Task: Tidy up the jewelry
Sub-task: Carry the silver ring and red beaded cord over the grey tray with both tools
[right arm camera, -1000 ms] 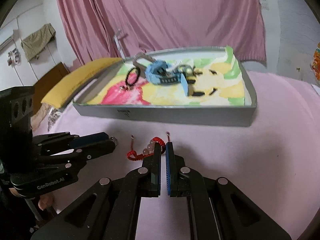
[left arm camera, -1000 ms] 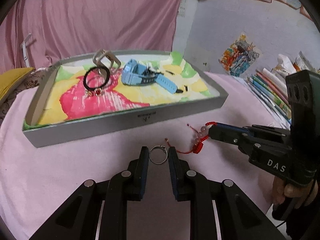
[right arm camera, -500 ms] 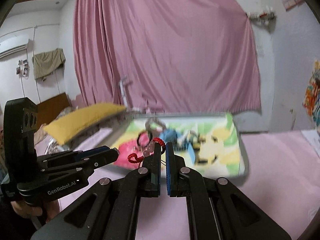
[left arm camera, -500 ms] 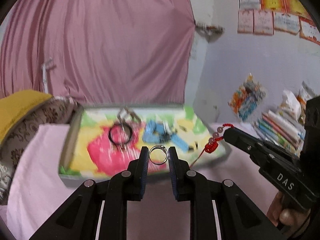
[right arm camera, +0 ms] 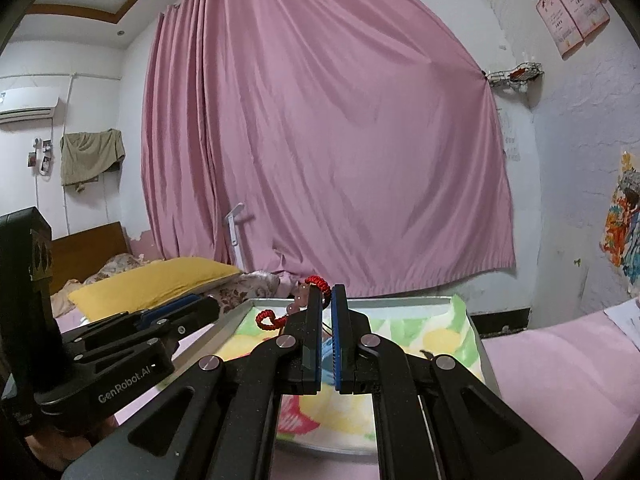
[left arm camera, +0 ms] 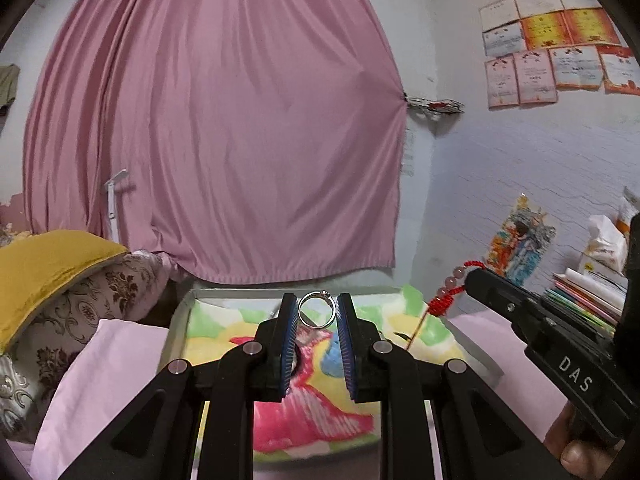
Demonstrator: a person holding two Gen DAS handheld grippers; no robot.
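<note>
Mostly, both grippers are blocking the tray: left gripper is pinching a silver ring above it; right gripper is clamping a red beaded bracelet, partly hidden.

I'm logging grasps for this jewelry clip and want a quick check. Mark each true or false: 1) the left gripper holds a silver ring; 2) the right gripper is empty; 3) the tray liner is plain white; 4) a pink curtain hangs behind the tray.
1) True: the left gripper is shut on the silver ring, pinched at its tips.
2) False: the right gripper is shut on the red cord bracelet with pink beads.
3) False: the tray has a liner in pink, yellow and green patches.
4) True: the pink curtain covers the wall behind it.
</note>
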